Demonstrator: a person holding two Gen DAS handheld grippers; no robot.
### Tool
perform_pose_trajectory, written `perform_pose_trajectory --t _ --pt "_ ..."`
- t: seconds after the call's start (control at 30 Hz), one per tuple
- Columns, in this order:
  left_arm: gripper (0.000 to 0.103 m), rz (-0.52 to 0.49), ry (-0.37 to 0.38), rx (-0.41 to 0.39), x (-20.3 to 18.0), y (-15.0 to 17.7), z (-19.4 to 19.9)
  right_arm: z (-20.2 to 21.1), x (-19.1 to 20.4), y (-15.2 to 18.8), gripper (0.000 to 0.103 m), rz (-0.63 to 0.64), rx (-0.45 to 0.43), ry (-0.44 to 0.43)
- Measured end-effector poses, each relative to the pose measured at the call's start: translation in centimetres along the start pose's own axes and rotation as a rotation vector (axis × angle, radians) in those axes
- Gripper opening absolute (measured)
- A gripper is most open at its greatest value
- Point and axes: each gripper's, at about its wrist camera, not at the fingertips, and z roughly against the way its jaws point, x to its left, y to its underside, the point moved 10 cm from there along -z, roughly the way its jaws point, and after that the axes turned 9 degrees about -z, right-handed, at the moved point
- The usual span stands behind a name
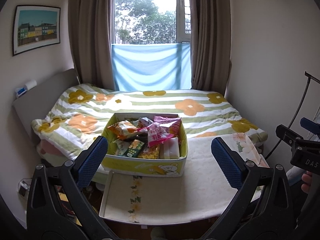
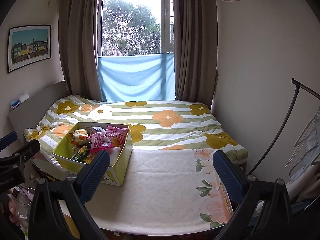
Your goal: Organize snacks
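- My left hand-held gripper (image 1: 160, 156) is nearest the lens: its two blue-padded fingers (image 1: 94, 160) are spread wide apart, released, gripping nothing and touching nothing.
- Between and just beyond those fingers sits the yellow-green snack box (image 1: 144, 165), resting on the cream floral surface (image 1: 160, 200) at its far left part, close to the bed.
- The box is open at the top and heaped with snack packets; a pink packet (image 1: 157, 135) lies on the pile, an orange packet (image 1: 122, 129) toward the back left, a green packet (image 1: 136, 149) near the front wall.
- My right hand-held gripper (image 2: 162, 172) is likewise fully released, its blue pads (image 2: 228, 172) wide apart over the bare cream surface, empty.
- From the right wrist view the box stands to the left, partly behind my left finger.
- Behind the surface lies the bed with a striped flower quilt (image 1: 152, 102), below the window (image 1: 148, 14).
- My thumb (image 1: 307, 180) shows at the right edge of the left wrist view.
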Motion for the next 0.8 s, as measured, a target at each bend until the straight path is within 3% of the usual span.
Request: perform_pose_trajectory --t 0.8 --pt "0.103 0.001 -0.018 -0.003 -0.16 0.04 0.16 -0.19 -0.36 -0.10 0.102 0.001 0.000 0.007"
